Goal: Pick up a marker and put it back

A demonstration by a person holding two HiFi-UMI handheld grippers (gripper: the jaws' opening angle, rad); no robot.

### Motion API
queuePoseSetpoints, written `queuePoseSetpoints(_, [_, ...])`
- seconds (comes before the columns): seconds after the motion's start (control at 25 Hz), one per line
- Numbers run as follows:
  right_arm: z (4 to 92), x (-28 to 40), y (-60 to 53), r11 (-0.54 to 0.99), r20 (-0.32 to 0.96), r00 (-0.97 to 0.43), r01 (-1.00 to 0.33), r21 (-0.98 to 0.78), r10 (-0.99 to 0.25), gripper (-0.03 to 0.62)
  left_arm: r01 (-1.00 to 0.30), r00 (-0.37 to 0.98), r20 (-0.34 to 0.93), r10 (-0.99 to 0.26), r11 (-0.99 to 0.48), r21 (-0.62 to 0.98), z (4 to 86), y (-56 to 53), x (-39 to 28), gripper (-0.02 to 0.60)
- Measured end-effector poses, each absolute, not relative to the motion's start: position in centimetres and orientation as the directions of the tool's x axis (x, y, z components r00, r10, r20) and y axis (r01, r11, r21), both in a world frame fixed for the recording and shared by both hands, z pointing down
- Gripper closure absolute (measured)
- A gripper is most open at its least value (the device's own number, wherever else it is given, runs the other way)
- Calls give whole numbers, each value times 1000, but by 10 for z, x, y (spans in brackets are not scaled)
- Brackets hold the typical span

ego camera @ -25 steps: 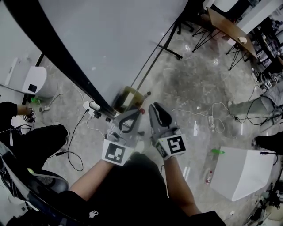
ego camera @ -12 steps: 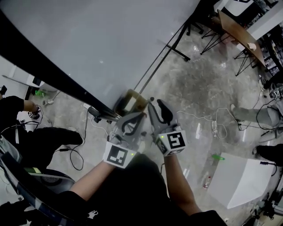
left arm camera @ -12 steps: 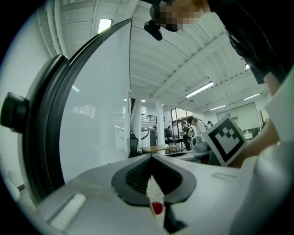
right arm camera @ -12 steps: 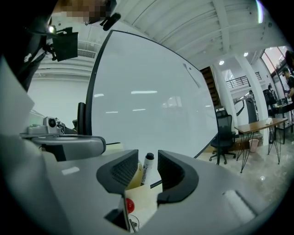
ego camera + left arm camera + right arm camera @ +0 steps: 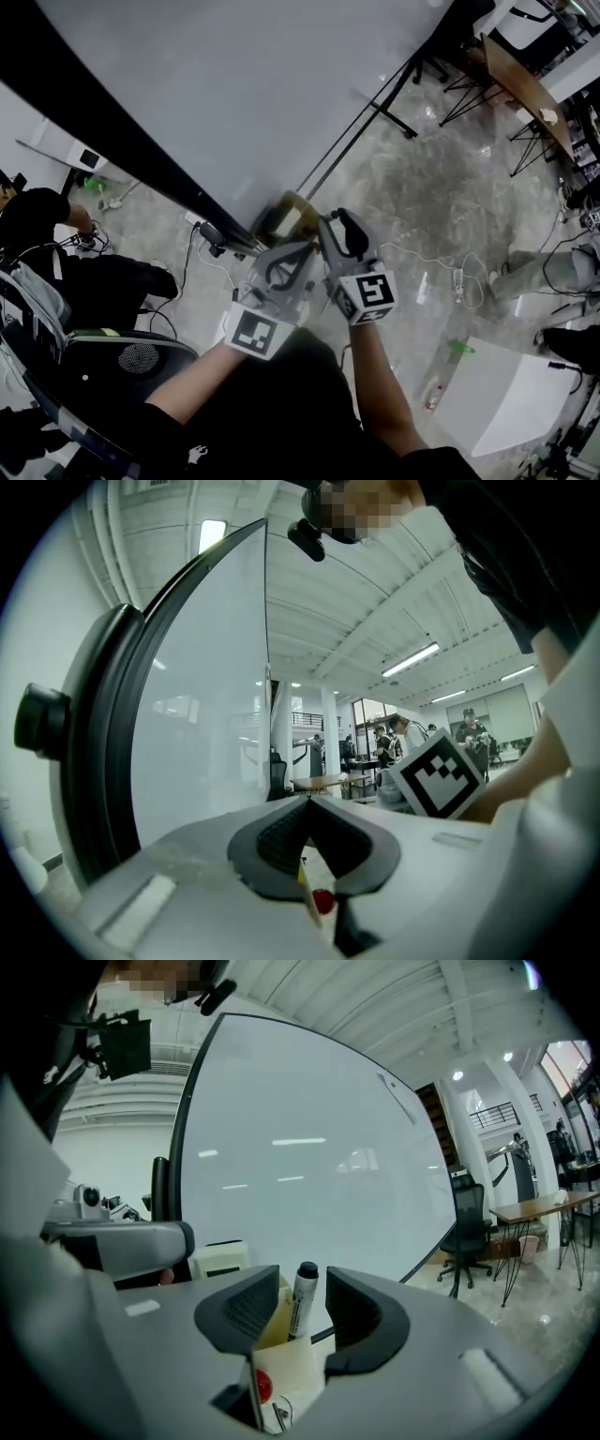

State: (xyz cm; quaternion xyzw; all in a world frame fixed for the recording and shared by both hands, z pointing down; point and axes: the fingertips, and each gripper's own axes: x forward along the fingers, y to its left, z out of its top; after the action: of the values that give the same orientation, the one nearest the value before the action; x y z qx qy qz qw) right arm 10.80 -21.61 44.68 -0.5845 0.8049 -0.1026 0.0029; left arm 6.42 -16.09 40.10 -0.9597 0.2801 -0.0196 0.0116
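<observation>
A cream marker holder [image 5: 286, 217] hangs at the lower edge of the whiteboard [image 5: 234, 84]. A white marker with a black cap [image 5: 305, 1283] stands upright in the holder [image 5: 281, 1372]. My right gripper [image 5: 302, 1305] straddles the marker with its jaws opening, and the pads stand clear of it on both sides. In the head view the right gripper [image 5: 336, 230] sits just right of the holder. My left gripper [image 5: 291, 255] is below the holder. Its jaws [image 5: 311, 803] are shut on the holder's thin wall [image 5: 306, 888], seen edge-on with a red dot.
The whiteboard's black frame and stand legs [image 5: 375, 103] run across the floor. Cables and a power strip [image 5: 459, 277] lie on the floor at right, near a white box [image 5: 506, 384]. A seated person [image 5: 56, 253] is at left. A wooden table [image 5: 525, 84] stands far right.
Both grippers have shifted slightly up and right with the holder. The marker tip that showed above the right gripper a second ago is now down by the holder.
</observation>
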Motion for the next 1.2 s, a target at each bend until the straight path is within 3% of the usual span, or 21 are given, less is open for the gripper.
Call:
queuePoseSetpoints(0.12, [450, 108, -218, 302, 120, -324, -938, -172, -938, 450, -536, 843, 19, -538, -842, -55, 399, -160, 64, 578])
queuePoseSetpoints(0.2, [451, 107, -218, 303, 120, -325, -938, -169, -938, 512, -542, 839, 17, -544, -838, -62, 397, -161, 62, 578])
queuePoseSetpoints(1.2, [403, 106, -206, 336, 19, -341, -932, -140, -940, 523, -579, 815, 20, -579, -815, -16, 395, -158, 57, 578])
